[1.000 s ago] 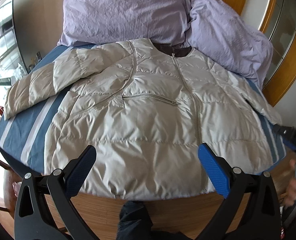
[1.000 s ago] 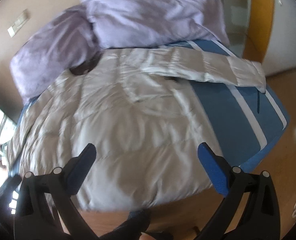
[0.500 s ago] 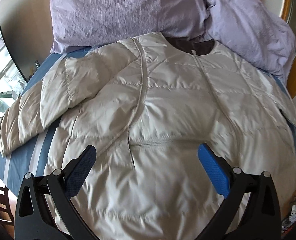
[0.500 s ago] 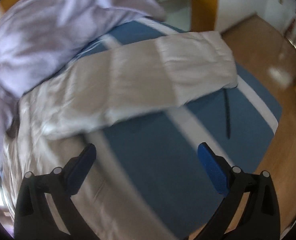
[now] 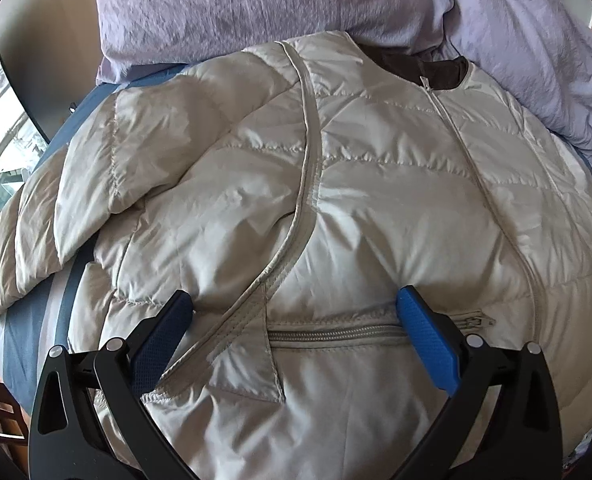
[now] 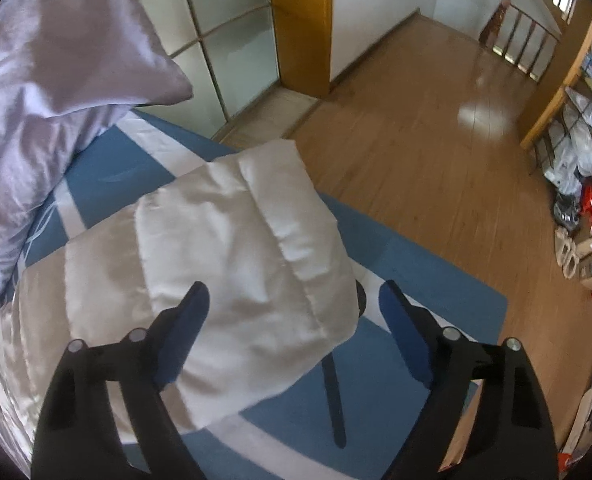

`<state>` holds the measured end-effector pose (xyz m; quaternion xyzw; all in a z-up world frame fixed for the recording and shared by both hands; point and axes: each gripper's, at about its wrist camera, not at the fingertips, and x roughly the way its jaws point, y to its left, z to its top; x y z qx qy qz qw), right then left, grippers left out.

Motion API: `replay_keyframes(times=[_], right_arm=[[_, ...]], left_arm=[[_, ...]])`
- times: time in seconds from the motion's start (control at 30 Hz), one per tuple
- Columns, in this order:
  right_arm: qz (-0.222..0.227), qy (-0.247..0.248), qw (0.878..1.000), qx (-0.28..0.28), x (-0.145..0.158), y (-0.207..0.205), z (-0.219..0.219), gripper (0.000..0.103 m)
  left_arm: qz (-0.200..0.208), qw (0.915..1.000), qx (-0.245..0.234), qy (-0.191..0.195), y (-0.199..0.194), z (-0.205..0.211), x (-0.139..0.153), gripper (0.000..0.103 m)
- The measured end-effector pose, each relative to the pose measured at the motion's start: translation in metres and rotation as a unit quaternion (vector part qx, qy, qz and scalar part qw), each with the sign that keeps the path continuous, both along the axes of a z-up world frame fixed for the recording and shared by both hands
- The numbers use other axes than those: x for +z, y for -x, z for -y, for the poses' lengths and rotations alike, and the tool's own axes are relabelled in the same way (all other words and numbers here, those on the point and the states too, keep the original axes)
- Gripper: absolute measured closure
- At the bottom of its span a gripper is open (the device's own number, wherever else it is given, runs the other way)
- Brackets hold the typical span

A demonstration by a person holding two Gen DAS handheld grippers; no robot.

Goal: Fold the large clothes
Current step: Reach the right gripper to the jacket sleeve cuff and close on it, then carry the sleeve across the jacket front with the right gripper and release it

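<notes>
In the left wrist view, the sleeve of the pale quilted jacket lies at the left edge over the blue striped bed. The jacket body fills the centre, zipped, below lilac pillows along the top. The left gripper sits low at the bottom centre, jaws wide apart, both blue pads pressing into the fabric beside a pocket zip.

In the right wrist view, the other sleeve lies left of centre; the right gripper straddles its cuff, jaws apart and just closing, not yet clamped. Wooden floor fills the right.
</notes>
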<state>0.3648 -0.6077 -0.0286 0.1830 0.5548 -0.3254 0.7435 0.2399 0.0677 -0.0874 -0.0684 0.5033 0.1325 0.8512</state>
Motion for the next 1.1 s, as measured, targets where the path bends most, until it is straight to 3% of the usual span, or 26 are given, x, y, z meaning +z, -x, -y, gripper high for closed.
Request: replay_keyframes(times=[0.2,0.3,0.47,0.6,0.73,0.97,1.1], right_arm=[[0.0,-0.033,0.999,-0.02,-0.02,0.002,0.009,0.03],[0.005,-0.026,0.999,-0.023,-0.022,0.004,0.003,0.043],[0.031,-0.041,0.999,-0.017,-0.015,0.003,-0.005,0.078],[0.053,0.002,0.999,0.005,0.007,-0.002,-0.026,0.082],[0.095,0.041,0.992,0.075,0.04,-0.022,-0.071,0.083],[0.153,-0.004,0.963,0.222,0.072,-0.055,-0.191,0.084],[0.153,-0.049,0.94,0.302,0.077,-0.062,-0.268,0.084]], left_arm=[[-0.002,1.0,-0.005,0.004,-0.001,-0.002,-0.005,0.001],[-0.001,0.9999,-0.007,0.01,-0.002,-0.004,-0.008,0.001],[0.003,0.9996,-0.011,0.027,-0.002,-0.008,-0.011,0.001],[0.006,0.9991,-0.014,0.039,-0.001,-0.011,-0.012,0.001],[0.012,0.9987,-0.018,0.047,0.0,-0.014,-0.014,0.001],[0.027,0.9981,-0.021,0.051,0.003,-0.014,-0.015,0.001],[0.035,0.9978,-0.022,0.052,0.005,-0.014,-0.015,0.001]])
